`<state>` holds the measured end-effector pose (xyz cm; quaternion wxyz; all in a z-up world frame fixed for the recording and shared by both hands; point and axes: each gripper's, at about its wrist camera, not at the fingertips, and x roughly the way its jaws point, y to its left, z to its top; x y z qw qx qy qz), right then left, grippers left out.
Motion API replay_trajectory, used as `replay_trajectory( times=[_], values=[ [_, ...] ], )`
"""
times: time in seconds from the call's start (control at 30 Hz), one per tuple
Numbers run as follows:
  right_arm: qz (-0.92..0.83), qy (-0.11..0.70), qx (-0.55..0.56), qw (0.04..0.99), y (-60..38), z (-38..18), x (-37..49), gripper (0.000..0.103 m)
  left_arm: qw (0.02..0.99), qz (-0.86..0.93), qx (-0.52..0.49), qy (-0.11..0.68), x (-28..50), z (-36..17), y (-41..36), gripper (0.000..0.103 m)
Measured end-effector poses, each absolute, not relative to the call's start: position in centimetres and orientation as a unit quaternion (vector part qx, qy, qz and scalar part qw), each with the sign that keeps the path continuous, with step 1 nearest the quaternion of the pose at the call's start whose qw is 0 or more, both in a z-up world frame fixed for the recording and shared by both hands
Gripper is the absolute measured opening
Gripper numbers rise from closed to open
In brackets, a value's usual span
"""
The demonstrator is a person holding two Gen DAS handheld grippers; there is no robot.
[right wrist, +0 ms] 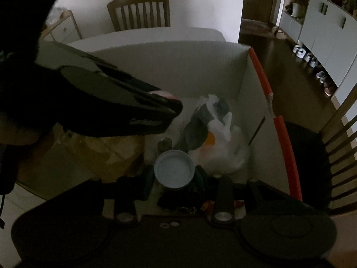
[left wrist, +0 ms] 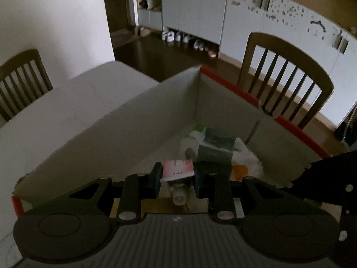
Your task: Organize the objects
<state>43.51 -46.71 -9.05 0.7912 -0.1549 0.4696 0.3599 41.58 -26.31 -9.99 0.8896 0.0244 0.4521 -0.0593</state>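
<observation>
My left gripper (left wrist: 177, 174) is shut on a small red-and-white carton (left wrist: 177, 169), held low inside an open cardboard box (left wrist: 133, 129). A small white-capped bottle (left wrist: 178, 195) shows just under the carton; whether it lies on the box floor is unclear. My right gripper (right wrist: 174, 176) is shut on a jar with a pale round lid (right wrist: 174, 168), also over the box (right wrist: 169, 67). In the right wrist view the left gripper (right wrist: 174, 108) reaches in from the left, above the contents.
A white plastic bag (right wrist: 225, 147) and dark grey packets (left wrist: 214, 154) lie in the box's far corner. Red tape (right wrist: 287, 147) lines the box's right rim. The box stands on a white table (left wrist: 89, 93). Wooden chairs (left wrist: 290, 78) (right wrist: 138, 11) stand around it.
</observation>
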Motion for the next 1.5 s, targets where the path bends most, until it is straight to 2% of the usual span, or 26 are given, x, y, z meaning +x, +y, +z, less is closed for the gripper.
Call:
replay_trajectory(
  times=[0.5, 0.6, 0.67, 0.7, 0.9, 1.33, 1.5],
  values=[
    [0.357, 0.470, -0.159, 0.791, -47.0, -9.5, 43.5, 0.040, 0.877, -0.066, -0.021, 0.476, 42.5, -10.7, -24.9, 0.029],
    [0.362, 0.465, -0.154, 0.793, -47.2, -9.0, 43.1, 0.041, 0.880, -0.067, -0.020, 0.469, 41.9, -10.5, -24.8, 0.042],
    [0.367, 0.461, -0.150, 0.793, -47.4, -8.7, 42.8, 0.042, 0.885, -0.067, -0.021, 0.460, 41.2, -10.1, -24.8, 0.063],
    [0.367, 0.459, -0.149, 0.795, -47.6, -8.5, 42.6, 0.043, 0.888, -0.067, -0.019, 0.454, 40.8, -9.9, -24.9, 0.065],
    [0.369, 0.441, -0.136, 0.807, -48.6, -6.9, 41.6, 0.056, 0.900, -0.064, -0.013, 0.432, 38.6, -8.4, -24.7, 0.065],
    [0.364, 0.397, -0.095, 0.837, -50.0, -2.7, 38.9, 0.062, 0.923, -0.056, -0.040, 0.379, 31.0, -4.5, -21.9, 0.066],
    [0.365, 0.385, -0.080, 0.844, -49.9, -1.5, 37.6, 0.062, 0.929, -0.058, -0.038, 0.365, 28.1, -3.2, -21.0, 0.073]
  ],
)
